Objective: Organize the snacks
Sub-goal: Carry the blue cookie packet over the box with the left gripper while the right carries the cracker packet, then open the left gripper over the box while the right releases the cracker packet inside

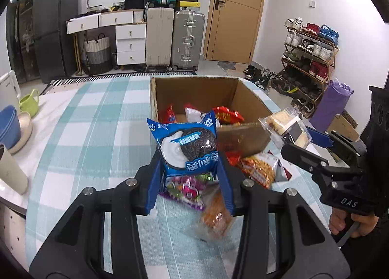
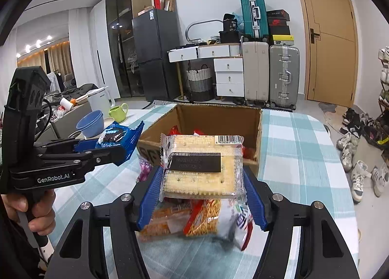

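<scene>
Left hand-held gripper (image 1: 189, 169) is clamping the soft, light cookie packet (image 1: 186, 144) | right hand-held gripper (image 2: 203, 191) is clamping the crushable cracker pack (image 2: 201, 167) by its sides | cardboard box (image 1: 243, 138) at 12 o'clock | loose snacks (image 2: 194, 220) are lying on the table (image 1: 92, 133).

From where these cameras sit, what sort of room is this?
Most likely a lived-in home, a combined dining and entry area. A table with a checked cloth stands near a shoe rack and a wooden door, with suitcases and a black fridge along the wall.
</scene>
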